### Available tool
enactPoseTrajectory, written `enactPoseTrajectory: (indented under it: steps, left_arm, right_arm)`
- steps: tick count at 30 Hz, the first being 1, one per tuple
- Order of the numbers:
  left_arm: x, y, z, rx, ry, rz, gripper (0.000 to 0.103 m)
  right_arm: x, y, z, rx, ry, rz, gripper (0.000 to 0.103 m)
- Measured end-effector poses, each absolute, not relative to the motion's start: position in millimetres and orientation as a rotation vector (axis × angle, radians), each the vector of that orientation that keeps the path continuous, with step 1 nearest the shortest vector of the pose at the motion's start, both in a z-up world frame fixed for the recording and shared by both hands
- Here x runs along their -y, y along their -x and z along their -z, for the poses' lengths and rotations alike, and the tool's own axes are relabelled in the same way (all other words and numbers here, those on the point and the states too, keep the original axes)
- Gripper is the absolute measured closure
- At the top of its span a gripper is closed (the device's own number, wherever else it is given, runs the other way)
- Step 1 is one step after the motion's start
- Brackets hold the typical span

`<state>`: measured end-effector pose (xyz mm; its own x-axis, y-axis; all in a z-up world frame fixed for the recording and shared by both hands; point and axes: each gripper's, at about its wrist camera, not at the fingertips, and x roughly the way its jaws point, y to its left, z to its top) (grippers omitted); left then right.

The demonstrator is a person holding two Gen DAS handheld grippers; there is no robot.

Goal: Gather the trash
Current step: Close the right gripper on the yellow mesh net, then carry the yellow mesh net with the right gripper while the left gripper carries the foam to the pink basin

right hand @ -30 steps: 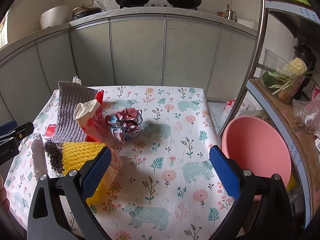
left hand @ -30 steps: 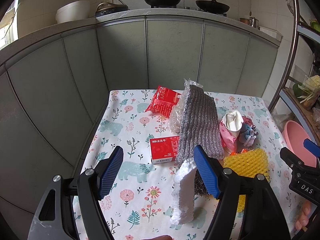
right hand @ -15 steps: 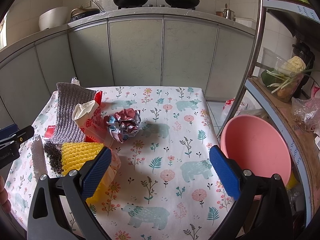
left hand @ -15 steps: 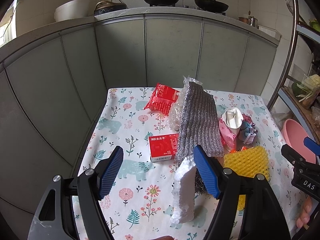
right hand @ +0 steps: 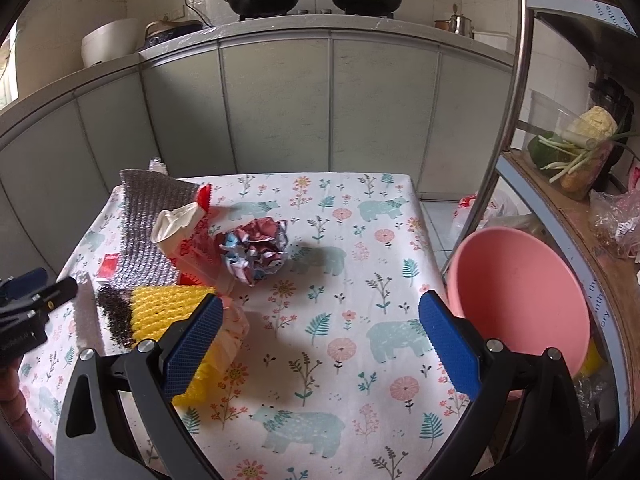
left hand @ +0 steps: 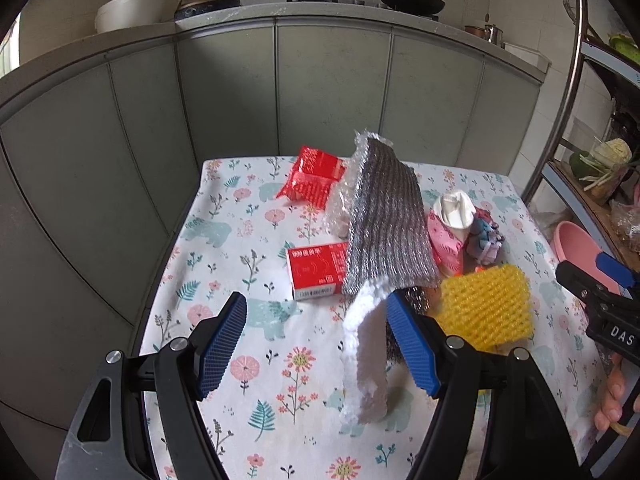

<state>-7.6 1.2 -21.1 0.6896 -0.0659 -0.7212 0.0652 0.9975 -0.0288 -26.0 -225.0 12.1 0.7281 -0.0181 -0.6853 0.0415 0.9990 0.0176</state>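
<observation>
Trash is heaped on the flowered tablecloth (left hand: 224, 248): a red box (left hand: 318, 270), a red packet (left hand: 314, 180), a silver bubble sheet (left hand: 386, 224), a pink and white paper cup (left hand: 452, 216), a crumpled paper ball (right hand: 256, 252), a yellow foam net (right hand: 172, 304) and dark steel wool (right hand: 114, 312). My left gripper (left hand: 316, 344) is open above the table's near left. A white foam strip (left hand: 366, 360) stands between its fingers, close to the right pad and not pinched. My right gripper (right hand: 322, 344) is open over bare cloth, its left finger beside the yellow net.
A pink basin (right hand: 520, 300) sits off the table's right edge, under a metal rack (right hand: 516, 80) with vegetables. Grey cabinet doors (right hand: 276, 108) close off the far side and the left. A hand (left hand: 608, 400) holds the right gripper's handle.
The left view has tipped slightly, so the table items sit a little higher in it. The right view is nearly unchanged. Both grippers' jaws stand as wide as before.
</observation>
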Motion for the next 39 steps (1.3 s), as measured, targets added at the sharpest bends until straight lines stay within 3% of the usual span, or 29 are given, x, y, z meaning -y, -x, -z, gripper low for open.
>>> enactPoseTrajectory:
  steps: [4,9,16,24,25,31,37,39]
  left_arm:
    - [2,17,26,-0.818,-0.004,0.14,0.033]
    - [11,20,35,-0.834,-0.028,0.182,0.043]
    - [12,14,42,-0.862,-0.015,0.193,0.044]
    - [13,8,53,-0.914,0.008,0.194,0.076]
    - [13,9,53,-0.916,0.012,0.197,0.076]
    - [9,12,49,-0.903,0.017,0.206,0.076]
    - [6,15,38,-0.872,-0.005,0.179,0.076]
    - [6,15,36,-0.867,-0.011,0.167,0.076]
  right_arm:
    - [219,27,-12,-0.765,-0.044,-0.023,0.004]
    - [208,27,-8,-0.796,-0.068,-0.128,0.014]
    - [206,25,-1,-0.83,-0.131,-0.218,0.015]
    - [197,16,6,-0.858,-0.112,-0.263,0.02]
    - [196,14,8,-0.863,-0.115,-0.269,0.02]
    - [186,3,17,-0.908,-0.136,-0.321,0.037]
    - [181,7,18,-0.913,-0.149,-0.37,0.07]
    - [183,9,17,-0.907,-0.168,-0.376,0.075]
